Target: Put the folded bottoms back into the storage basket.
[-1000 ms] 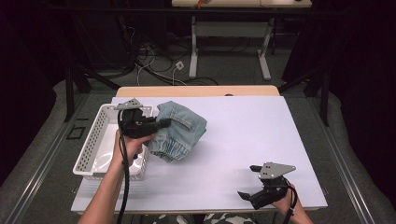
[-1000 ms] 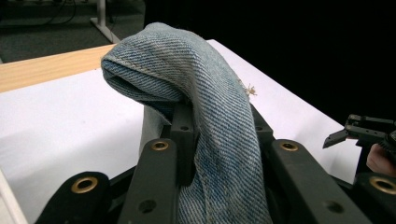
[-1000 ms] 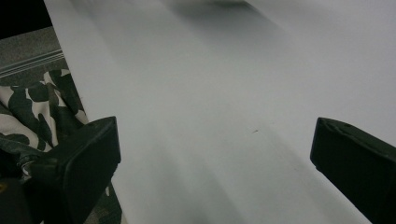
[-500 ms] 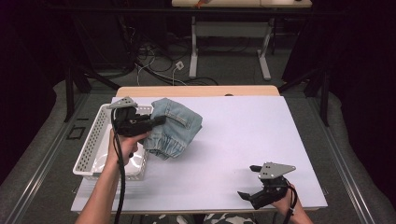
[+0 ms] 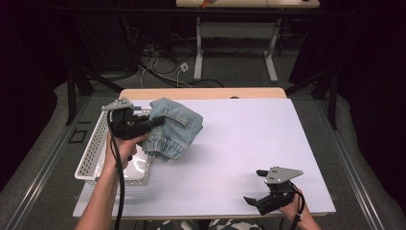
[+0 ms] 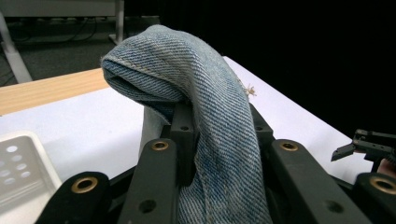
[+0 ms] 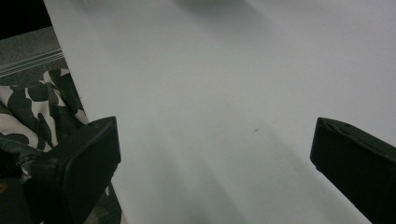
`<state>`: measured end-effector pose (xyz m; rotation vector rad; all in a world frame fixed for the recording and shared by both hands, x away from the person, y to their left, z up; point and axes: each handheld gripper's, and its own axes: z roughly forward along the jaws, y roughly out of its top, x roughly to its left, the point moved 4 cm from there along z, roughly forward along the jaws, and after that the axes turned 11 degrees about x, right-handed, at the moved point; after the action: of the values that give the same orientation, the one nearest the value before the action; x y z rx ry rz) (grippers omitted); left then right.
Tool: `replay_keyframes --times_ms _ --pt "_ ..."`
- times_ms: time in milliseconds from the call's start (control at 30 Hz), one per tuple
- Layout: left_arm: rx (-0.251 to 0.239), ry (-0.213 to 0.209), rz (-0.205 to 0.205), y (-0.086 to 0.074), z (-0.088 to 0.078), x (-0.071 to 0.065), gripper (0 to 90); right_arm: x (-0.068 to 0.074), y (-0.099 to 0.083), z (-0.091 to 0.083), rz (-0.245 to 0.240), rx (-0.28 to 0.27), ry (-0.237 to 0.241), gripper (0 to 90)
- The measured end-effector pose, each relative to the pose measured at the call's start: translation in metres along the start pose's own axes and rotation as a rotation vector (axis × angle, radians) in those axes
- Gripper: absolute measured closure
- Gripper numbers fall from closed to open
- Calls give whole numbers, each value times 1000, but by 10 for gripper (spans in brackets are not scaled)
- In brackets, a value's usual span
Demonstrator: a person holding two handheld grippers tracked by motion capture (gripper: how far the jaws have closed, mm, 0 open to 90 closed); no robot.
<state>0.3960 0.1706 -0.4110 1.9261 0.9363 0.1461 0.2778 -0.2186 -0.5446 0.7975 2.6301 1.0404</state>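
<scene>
The folded denim garment (image 5: 172, 127) is pinched by the left gripper (image 5: 154, 122) and held lifted beside the white basket (image 5: 93, 153), while the right gripper (image 5: 254, 188), fingers spread and empty, is rested at the counter's (image 5: 249, 139) near edge

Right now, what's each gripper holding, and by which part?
The left gripper is shut on the folded light-blue denim garment, pinching a folded edge at its left side. The right gripper holds nothing; its jaws stand open over the white table.
</scene>
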Motion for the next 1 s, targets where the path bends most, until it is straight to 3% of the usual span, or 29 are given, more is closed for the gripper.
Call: replay_keyframes --times_ms 1000 --pt "-61 58 -17 4 -30 9 725 0 0 0 -3 1 -1 14"
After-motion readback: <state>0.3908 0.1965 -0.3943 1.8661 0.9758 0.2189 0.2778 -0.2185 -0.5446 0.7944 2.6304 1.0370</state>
